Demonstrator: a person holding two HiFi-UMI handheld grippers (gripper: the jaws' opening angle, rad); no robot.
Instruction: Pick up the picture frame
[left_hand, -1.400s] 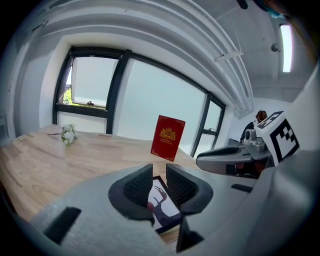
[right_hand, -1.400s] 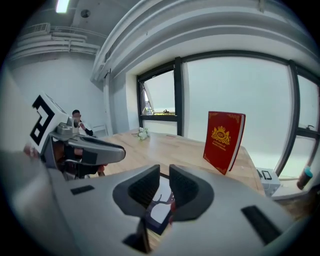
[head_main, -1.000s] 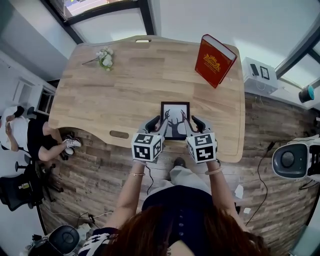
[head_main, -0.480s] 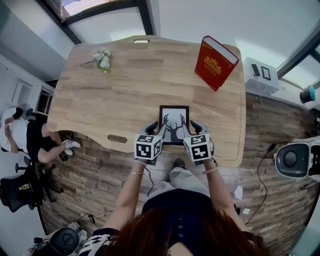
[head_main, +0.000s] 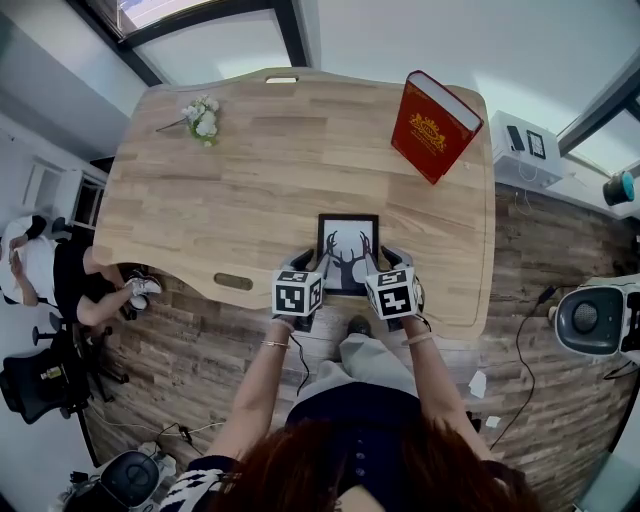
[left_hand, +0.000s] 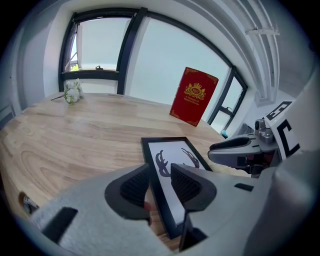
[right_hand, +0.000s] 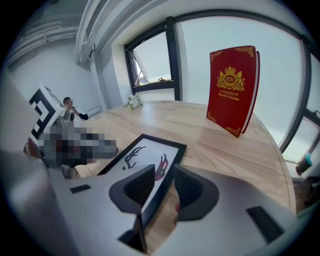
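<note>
Black picture frame (head_main: 347, 245) is pinched at its sides by left tongs (left_hand: 159, 179) and right tongs (right_hand: 164, 184). Lifted unevenly, it could be twisted loose.

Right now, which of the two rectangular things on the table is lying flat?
The black picture frame with the antler print, at the near edge, lies flat. The red book, far right, stands upright instead.

Wooden table (head_main: 280, 170) on plank floor (head_main: 200, 345)
</note>
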